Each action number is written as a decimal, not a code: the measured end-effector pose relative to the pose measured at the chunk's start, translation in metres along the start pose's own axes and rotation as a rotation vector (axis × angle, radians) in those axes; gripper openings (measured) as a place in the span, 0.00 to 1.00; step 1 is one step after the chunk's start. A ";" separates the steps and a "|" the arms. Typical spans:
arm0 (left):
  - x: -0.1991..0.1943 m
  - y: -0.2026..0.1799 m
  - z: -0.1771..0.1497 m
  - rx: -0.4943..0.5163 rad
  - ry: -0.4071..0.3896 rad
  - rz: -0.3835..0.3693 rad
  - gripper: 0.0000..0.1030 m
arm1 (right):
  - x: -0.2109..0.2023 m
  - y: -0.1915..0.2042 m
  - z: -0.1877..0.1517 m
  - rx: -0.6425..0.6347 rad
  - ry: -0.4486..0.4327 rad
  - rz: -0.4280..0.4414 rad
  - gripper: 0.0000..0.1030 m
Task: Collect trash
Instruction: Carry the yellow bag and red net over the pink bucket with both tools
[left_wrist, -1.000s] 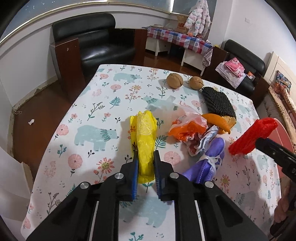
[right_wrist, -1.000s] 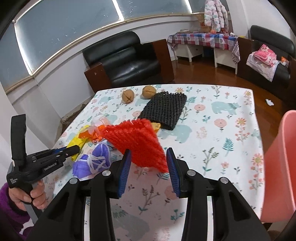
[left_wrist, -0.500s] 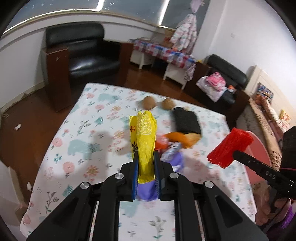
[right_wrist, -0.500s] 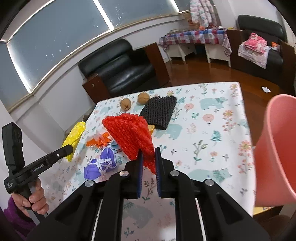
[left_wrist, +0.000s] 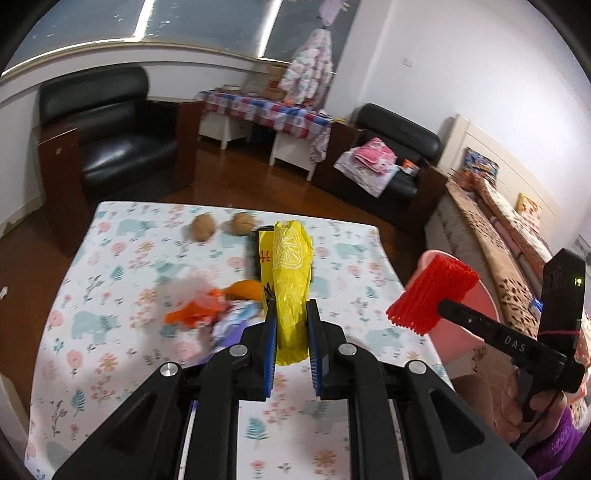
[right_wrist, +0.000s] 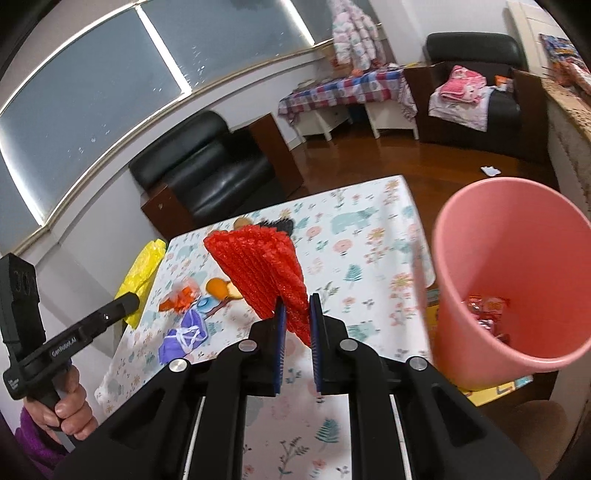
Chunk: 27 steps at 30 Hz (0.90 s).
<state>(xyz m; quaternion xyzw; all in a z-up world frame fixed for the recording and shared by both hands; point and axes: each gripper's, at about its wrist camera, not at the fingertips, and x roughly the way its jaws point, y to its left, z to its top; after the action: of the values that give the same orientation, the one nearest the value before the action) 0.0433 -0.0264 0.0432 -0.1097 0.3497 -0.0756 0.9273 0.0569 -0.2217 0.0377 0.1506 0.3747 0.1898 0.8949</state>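
Trash is what both hands carry right now. Nearest, the left tongs (left_wrist: 291, 334) are pinched almost closed on the lower end of a yellow plastic wrapper (left_wrist: 290, 273), which stands up from the pads, clear of the worktop (left_wrist: 110, 343). It looks thin, light and crinkly, probably slippery, so a firm pinch low on a bunched part seems the safest hold. The right tongs (right_wrist: 294, 341) are likewise squeezed nearly closed on a corner of a red foam net sleeve (right_wrist: 258, 266), which fans out above them; it looks springy and featherweight, likely to compress rather than break. Just to the right stands the pink bin (right_wrist: 443, 258), some red wrappers already at its bottom. Farther out on the worktop lie a purple wrapper (right_wrist: 186, 338), orange plastic scraps (right_wrist: 179, 299) and orange peel (right_wrist: 218, 286), then a black net sleeve (right_wrist: 279, 224) and two walnuts (left_wrist: 202, 228).
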 end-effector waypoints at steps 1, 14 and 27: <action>0.001 -0.005 0.001 0.009 0.001 -0.009 0.13 | -0.003 -0.003 0.001 0.007 -0.007 -0.005 0.12; 0.026 -0.094 0.021 0.154 0.027 -0.162 0.13 | -0.044 -0.067 0.009 0.154 -0.117 -0.135 0.12; 0.081 -0.189 0.021 0.275 0.114 -0.295 0.14 | -0.064 -0.140 -0.002 0.282 -0.145 -0.283 0.12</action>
<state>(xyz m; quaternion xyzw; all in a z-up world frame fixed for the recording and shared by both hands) 0.1057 -0.2235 0.0558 -0.0277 0.3680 -0.2638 0.8912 0.0455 -0.3742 0.0177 0.2333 0.3496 -0.0033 0.9074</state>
